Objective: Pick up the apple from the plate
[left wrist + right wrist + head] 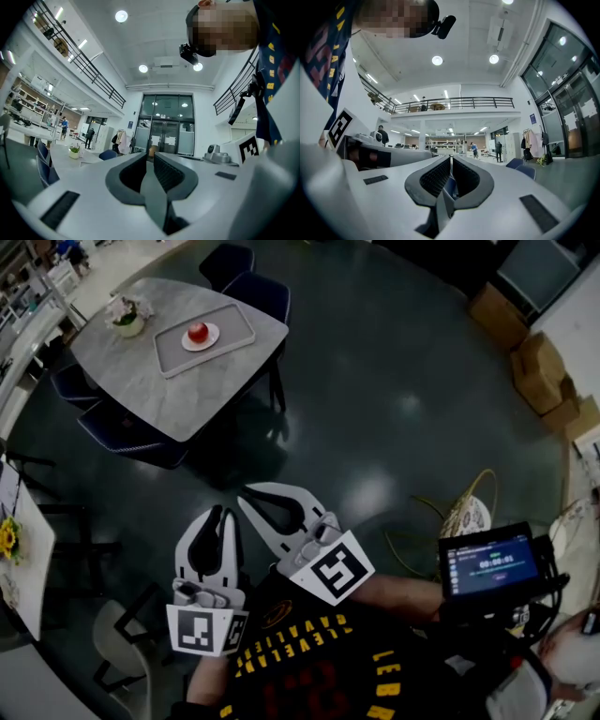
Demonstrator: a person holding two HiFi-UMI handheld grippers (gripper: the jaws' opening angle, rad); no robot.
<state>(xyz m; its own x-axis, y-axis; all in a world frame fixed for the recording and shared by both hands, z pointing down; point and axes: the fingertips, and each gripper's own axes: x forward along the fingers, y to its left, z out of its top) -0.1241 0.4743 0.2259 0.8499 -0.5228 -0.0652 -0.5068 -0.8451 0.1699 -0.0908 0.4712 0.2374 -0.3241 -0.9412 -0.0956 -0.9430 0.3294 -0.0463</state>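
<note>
A red apple (197, 331) rests on a small white plate (210, 339) inside a grey tray (234, 322) on a marble-topped table (141, 381), far off at the upper left of the head view. Both grippers are held close to the person's body, well short of the table and across open floor from it. My left gripper (222, 513) points upward with its jaws shut and empty. My right gripper (250, 497) points up and left, jaws also shut and empty. In the two gripper views the left gripper (150, 157) and right gripper (451, 159) face a hall; neither view includes the apple.
Dark blue chairs (258, 292) ring the table, and a flower pot (127, 317) stands beside the tray. Dark shiny floor (375, 409) lies between me and the table. Cardboard boxes (539, 371) sit at the right. A screen device (487, 563) is at the person's right side.
</note>
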